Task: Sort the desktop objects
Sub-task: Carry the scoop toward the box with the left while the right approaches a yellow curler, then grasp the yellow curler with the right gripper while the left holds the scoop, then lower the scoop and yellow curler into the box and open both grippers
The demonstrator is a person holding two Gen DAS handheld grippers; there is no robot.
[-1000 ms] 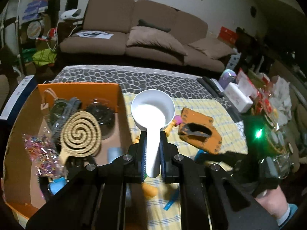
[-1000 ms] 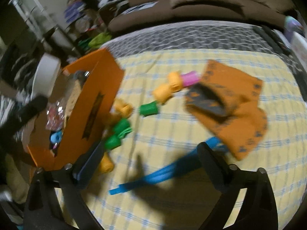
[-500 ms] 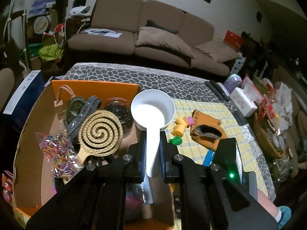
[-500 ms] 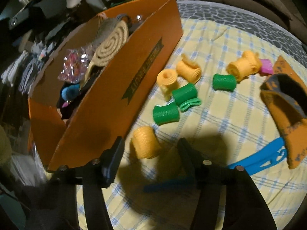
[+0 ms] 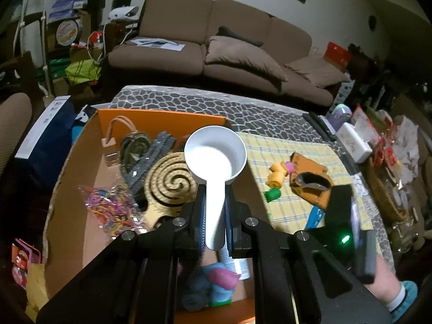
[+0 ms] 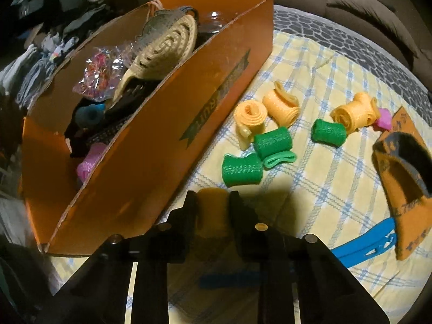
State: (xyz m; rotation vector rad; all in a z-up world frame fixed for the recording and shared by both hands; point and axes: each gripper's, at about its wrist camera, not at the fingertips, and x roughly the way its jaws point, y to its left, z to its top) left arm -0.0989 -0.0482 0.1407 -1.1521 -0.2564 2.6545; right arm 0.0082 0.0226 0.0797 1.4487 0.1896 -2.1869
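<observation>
Orange cardboard makes up the open box (image 5: 162, 120) at the left of the surface, and inside it lie a clear bag of coloured rubber bands (image 5: 110, 206), a tan woven spiral mat (image 5: 170, 182), a dark grey strap bundle (image 5: 151, 159) and, at the near end, a blue and pink soft roll (image 5: 213, 283). Above the box the left tool (image 5: 215, 210) is clamped tight on the handle of a white plastic measuring scoop (image 5: 216, 156), whose round bowl points away from the camera over the box's right wall. To the right of the box a yellow cloth with blue checks (image 6: 337, 86) covers the surface. On it, just beside the box's outer wall, the right tool (image 6: 213, 208) points steeply down with its jaws closing on a yellow mesh roll (image 6: 213, 210) that sits between the two black fingers (image 6: 189, 210); the shadow there hides whether the pads already press it. Past it lie three green mesh rolls (image 6: 272, 140) and three more yellow mesh rolls (image 6: 280, 105), close together, with a small pink roll (image 6: 384, 120) touching the farthest yellow one. Farther right sits an orange fabric pouch with a dark opening (image 6: 402, 162), and a flat blue plastic strip (image 6: 364, 245) lies partly under its near edge.
</observation>
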